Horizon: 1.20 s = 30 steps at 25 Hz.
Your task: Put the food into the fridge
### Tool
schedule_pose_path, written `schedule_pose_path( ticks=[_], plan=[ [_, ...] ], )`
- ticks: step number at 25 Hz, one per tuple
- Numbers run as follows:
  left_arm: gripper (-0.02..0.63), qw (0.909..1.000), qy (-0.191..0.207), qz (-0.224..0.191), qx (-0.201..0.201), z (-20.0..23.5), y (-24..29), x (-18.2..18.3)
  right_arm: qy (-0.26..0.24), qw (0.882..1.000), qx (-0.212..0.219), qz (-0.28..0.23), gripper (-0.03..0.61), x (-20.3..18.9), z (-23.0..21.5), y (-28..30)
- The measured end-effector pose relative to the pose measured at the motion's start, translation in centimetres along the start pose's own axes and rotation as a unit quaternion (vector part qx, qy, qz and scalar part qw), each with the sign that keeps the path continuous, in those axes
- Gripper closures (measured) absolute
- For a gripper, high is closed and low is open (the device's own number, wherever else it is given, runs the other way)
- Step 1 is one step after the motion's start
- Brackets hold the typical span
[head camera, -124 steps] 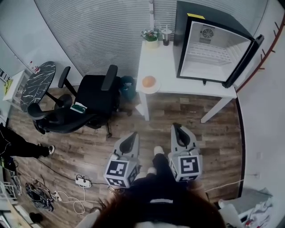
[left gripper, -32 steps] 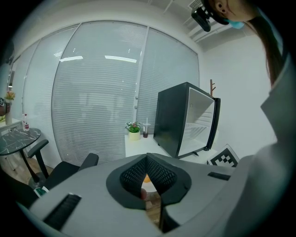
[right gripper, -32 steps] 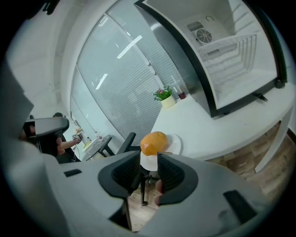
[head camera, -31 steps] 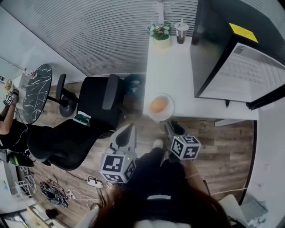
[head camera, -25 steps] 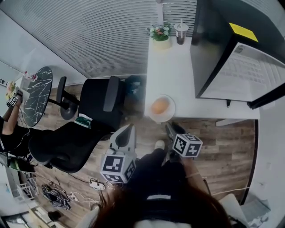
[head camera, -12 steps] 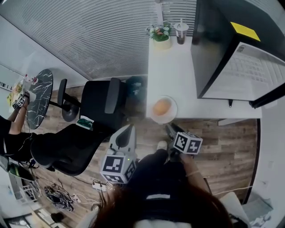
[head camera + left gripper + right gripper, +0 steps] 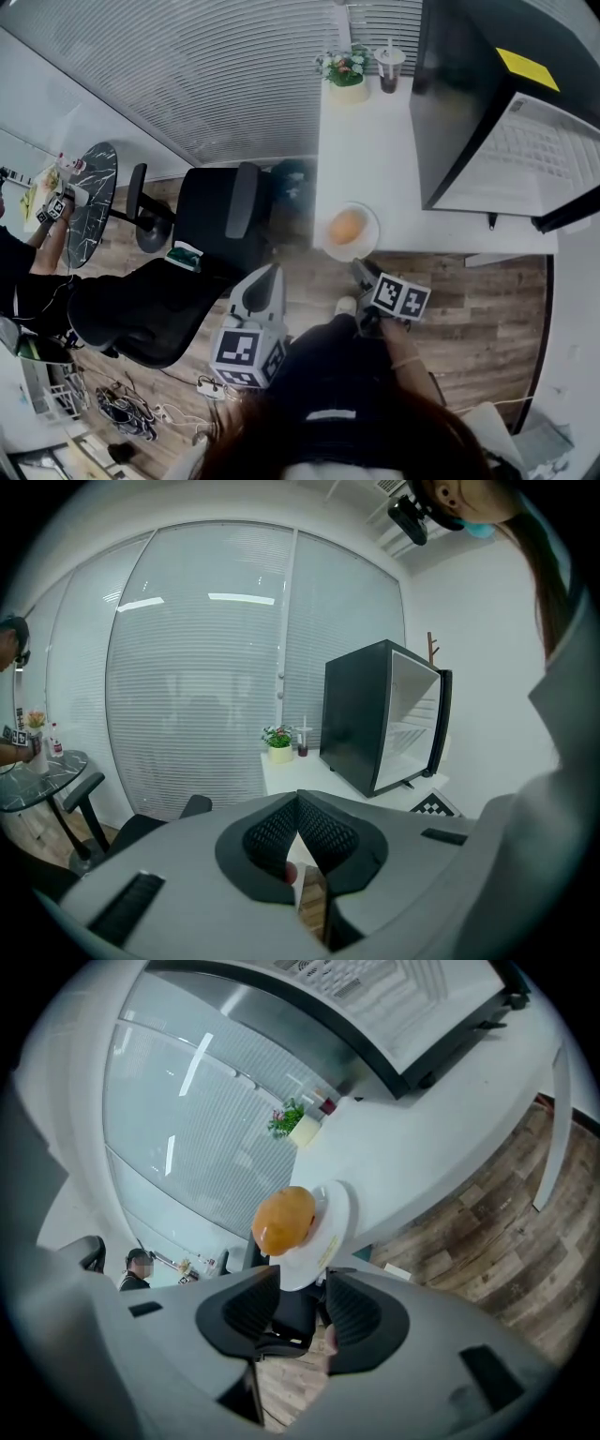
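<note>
An orange bun-like food (image 7: 346, 226) lies on a white plate (image 7: 371, 216) at the near edge of the white table (image 7: 375, 150). The black fridge (image 7: 487, 103) stands on the table's right part with its door open. My right gripper (image 7: 362, 272) sits just short of the plate; its jaws are opening, with nothing between them. In the right gripper view the food (image 7: 284, 1220) and the plate (image 7: 336, 1218) lie just beyond my right gripper (image 7: 302, 1281). My left gripper (image 7: 271, 273) hangs over the floor left of the table, and in its own view my left gripper (image 7: 298, 801) is shut and empty.
Two black office chairs (image 7: 211, 211) stand left of the table. A potted plant (image 7: 345, 70) and a cup with a straw (image 7: 389, 67) are at the table's far end. At far left, a person is by a round marble table (image 7: 91, 187). Cables (image 7: 122, 410) lie on the floor.
The person has stepped up to the table over the last seconds. My right gripper has moved forward toward the plate and turned. The left gripper has stayed low beside the chair.
</note>
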<state>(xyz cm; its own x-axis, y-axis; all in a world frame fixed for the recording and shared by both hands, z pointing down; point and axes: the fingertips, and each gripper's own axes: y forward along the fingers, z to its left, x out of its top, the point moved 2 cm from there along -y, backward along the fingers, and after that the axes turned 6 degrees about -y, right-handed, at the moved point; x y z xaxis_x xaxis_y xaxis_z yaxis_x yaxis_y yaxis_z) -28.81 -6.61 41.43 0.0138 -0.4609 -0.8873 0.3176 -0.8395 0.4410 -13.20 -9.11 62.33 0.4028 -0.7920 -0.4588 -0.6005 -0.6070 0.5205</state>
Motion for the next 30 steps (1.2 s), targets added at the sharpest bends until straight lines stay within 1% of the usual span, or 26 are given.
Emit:
schedule_pose_path(
  ticks=[11,15,18,23,30],
  plan=[
    [0.614,0.9999,0.006,0.003,0.013,0.7,0.0,0.1,0.052,0.998,0.020,-0.002,0.431,-0.3,-0.4,1.3],
    [0.614,0.9998,0.011,0.004,0.018,1.2,0.0,0.1,0.062,0.998,0.025,-0.002,0.431,-0.3,-0.5,1.8],
    [0.614,0.9996,0.017,0.004,0.021,1.5,0.0,0.0,0.078,0.996,0.031,-0.003,0.431,-0.5,-0.6,2.2],
    [0.614,0.9996,0.013,0.007,0.023,1.7,0.0,0.2,0.104,0.994,0.038,-0.008,0.431,-0.7,-0.7,2.7],
    [0.614,0.9995,0.018,0.010,0.025,2.0,0.2,0.2,0.124,0.991,0.046,-0.017,0.440,-0.6,-0.7,3.3]
  ],
)
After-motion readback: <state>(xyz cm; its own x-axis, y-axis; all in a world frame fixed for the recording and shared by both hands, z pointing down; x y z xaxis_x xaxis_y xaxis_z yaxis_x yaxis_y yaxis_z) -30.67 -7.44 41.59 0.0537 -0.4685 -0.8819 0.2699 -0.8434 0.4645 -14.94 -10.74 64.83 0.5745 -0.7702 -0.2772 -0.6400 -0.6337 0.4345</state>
